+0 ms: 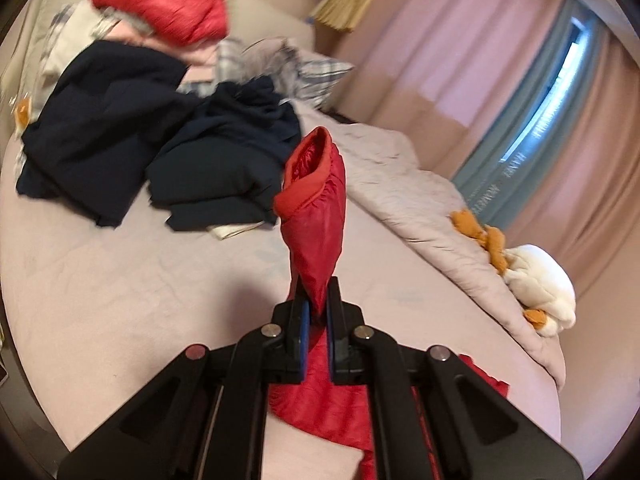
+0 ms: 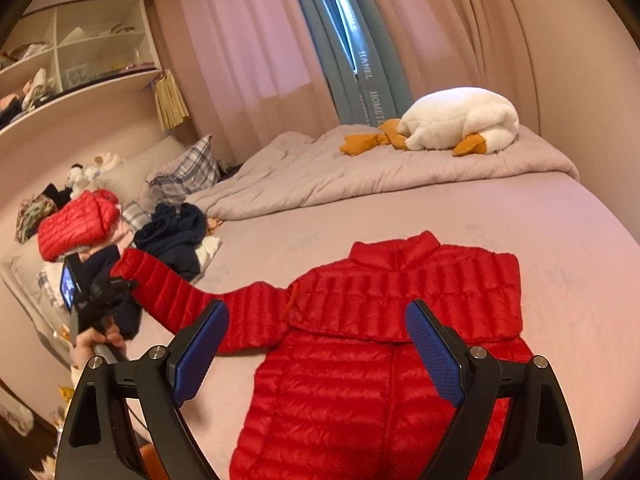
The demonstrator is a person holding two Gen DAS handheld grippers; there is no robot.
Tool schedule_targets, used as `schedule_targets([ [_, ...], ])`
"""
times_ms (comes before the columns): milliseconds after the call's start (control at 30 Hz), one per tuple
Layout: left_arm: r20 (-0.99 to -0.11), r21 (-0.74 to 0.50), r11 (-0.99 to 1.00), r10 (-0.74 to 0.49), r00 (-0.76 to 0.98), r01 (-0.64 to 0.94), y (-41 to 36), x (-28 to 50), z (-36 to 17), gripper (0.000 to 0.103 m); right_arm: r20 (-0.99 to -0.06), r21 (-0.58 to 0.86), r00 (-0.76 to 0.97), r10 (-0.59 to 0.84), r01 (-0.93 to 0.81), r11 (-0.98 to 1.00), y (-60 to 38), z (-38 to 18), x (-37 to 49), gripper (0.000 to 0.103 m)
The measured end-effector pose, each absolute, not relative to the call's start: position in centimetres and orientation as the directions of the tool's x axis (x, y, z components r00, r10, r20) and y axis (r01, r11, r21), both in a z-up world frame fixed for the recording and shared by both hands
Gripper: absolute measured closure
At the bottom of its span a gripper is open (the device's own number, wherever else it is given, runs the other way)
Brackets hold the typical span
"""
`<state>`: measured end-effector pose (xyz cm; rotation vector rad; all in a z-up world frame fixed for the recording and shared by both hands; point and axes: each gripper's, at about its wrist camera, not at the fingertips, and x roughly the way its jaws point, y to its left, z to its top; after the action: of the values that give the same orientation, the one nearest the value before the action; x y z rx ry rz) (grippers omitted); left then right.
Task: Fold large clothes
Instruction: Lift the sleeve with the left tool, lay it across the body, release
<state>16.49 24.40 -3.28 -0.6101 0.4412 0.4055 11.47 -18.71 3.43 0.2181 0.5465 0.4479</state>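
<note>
Closest in, the right gripper (image 2: 316, 350) hangs over the red puffer jacket (image 2: 384, 344) with its blue-padded fingers (image 2: 434, 354) spread wide, nothing between them. The jacket lies flat on the pale pink bed sheet (image 2: 560, 248), collar toward the far side, and one sleeve is already folded across the chest. The other sleeve (image 2: 180, 292) stretches out to the side — lifted off the sheet, its cuff (image 1: 310, 168) pinched in the left gripper (image 1: 316, 308), whose jaws are clamped tight on the red fabric. From the left wrist view the cuff stands up out of the fingers, its opening showing. A bare hand (image 2: 98, 340) holds that gripper's handle at the edge of the bed.

Beyond the sleeve sits a heap of dark navy clothes (image 1: 132, 136), some of it roughly folded, the rest crumpled. Behind those, another red quilted garment (image 1: 160, 4) rests on top of a pile of laundry, just beside plaid pillows (image 2: 188, 172).

Farther across the bed a grey-beige quilt (image 2: 320, 172) is bunched up, and a white plush goose (image 2: 460, 120) with orange feet lies on it. Pink curtains (image 2: 248, 48) hang behind, with a blue-grey one (image 2: 360, 52) between them, and shelves (image 2: 80, 48) fill the wall above the head of the bed.
</note>
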Motion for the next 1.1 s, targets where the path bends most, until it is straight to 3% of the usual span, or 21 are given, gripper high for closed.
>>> schedule_targets([
  [433,-0.396,-0.397,0.867,0.133,0.908,-0.300,16.9,16.2,2.4,0.097,-0.436,0.362,0.782,0.445,-0.300,0.883,-21.6,2.9,11.0,0.014],
  [1100,-0.360,-0.327,0.945,-0.134,0.923,0.009,7.3,16.4,4.5,0.097,-0.469,0.362,0.797,0.380,-0.219,0.906,-23.9,1.8,10.7,0.014],
])
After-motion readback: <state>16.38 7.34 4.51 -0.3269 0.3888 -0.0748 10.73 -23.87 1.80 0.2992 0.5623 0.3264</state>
